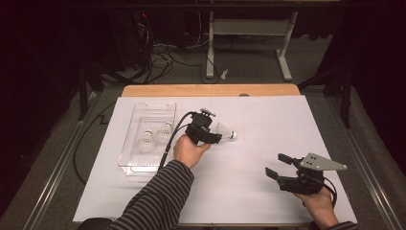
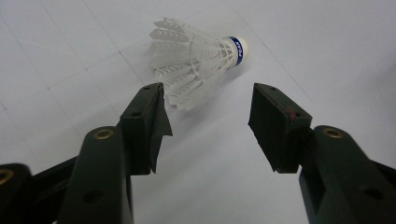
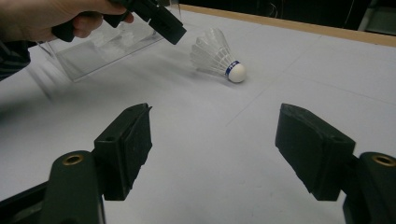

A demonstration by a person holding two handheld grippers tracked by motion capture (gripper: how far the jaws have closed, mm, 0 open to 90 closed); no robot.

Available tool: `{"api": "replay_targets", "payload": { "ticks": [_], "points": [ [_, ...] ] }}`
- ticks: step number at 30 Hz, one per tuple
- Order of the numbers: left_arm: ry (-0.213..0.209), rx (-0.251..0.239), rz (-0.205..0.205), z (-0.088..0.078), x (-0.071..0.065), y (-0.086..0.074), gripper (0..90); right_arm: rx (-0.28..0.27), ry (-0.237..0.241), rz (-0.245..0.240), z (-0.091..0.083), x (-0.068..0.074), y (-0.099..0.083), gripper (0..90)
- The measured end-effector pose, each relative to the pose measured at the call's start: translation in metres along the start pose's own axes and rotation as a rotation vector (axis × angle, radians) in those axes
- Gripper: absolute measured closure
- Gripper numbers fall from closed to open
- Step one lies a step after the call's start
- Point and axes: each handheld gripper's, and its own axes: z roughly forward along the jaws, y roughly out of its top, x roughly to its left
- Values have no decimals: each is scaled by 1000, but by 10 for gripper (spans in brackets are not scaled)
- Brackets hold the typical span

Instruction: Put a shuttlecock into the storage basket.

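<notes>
At frame centre, the open-jawed left gripper [image 1: 218, 138] nears 1 shuttlecock [image 1: 225, 131] lying free; the right gripper [image 1: 279, 165], lower right, gapes empty.

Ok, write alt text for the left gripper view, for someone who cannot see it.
A white shuttlecock with a blue band at its cork lies on its side on white paper, just beyond the left gripper, whose two black jaws stand open and apart from it. Its feather skirt points toward the jaws, its cork away.
</notes>
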Motion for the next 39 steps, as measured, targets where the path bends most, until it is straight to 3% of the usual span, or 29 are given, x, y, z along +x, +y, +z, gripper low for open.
{"api": "replay_targets", "payload": {
  "ticks": [11, 27, 39],
  "points": [
    [1, 29, -19, 15, -5, 7, 495, 0, 2, 1, 0, 0, 0, 278],
    [6, 79, -49, 35, 4, 2, 538, 0, 6, 2, 0, 0, 0, 278],
    [2, 76, -46, 39, 7, 2, 633, 4, 8, -1, 1, 0, 0, 279]
  ]
}}
